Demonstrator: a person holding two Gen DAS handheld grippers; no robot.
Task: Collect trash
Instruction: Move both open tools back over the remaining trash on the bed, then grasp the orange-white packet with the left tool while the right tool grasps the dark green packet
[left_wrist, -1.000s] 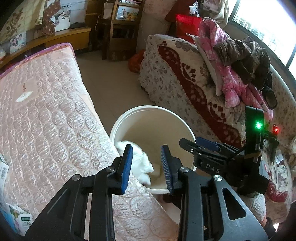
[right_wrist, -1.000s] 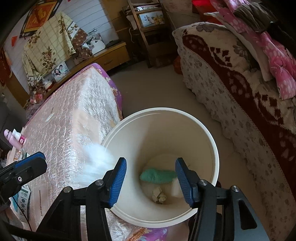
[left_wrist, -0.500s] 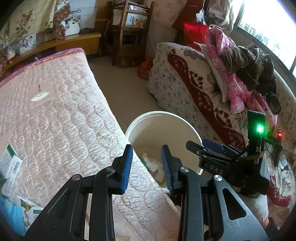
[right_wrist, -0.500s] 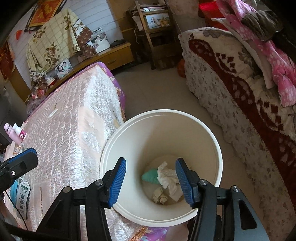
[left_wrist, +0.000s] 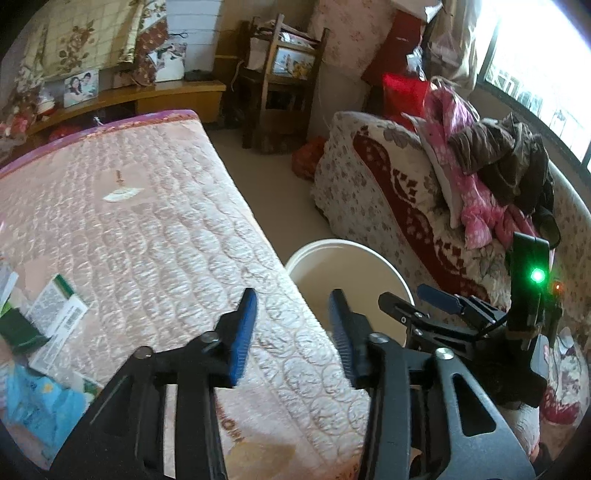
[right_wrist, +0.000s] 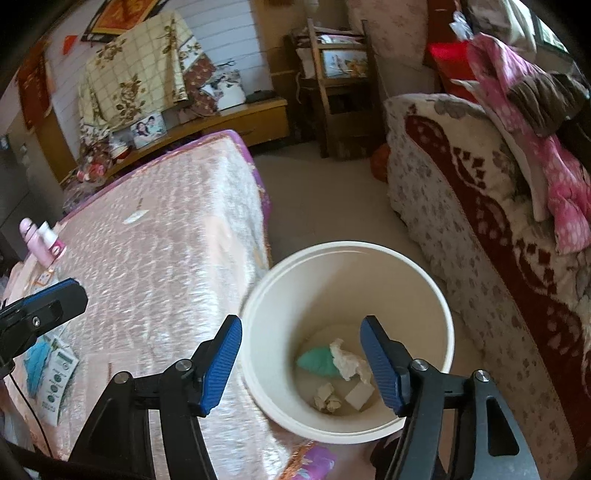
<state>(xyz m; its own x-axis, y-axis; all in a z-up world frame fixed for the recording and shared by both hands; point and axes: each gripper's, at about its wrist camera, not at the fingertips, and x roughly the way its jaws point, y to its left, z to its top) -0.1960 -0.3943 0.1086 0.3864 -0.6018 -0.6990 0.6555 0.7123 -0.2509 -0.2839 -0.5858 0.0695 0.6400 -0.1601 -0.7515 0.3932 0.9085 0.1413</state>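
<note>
Opening empty: left gripper (left_wrist: 291, 325), right gripper (right_wrist: 301, 354); bucket (right_wrist: 443, 295) between mattress (right_wrist: 166, 240), sofa (right_wrist: 480, 206).

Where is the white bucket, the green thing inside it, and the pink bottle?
white bucket (right_wrist: 439, 295): right wrist view, far rim.
green thing (right_wrist: 316, 361): right wrist view, its middle.
pink bottle (right_wrist: 35, 242): right wrist view, its body.

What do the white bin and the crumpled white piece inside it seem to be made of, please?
Bin: probably plastic, smooth matte cream wall with a thin, even moulded rim. Crumpled white piece: likely tissue or soft paper, judging by its limp, irregular creases.
</note>
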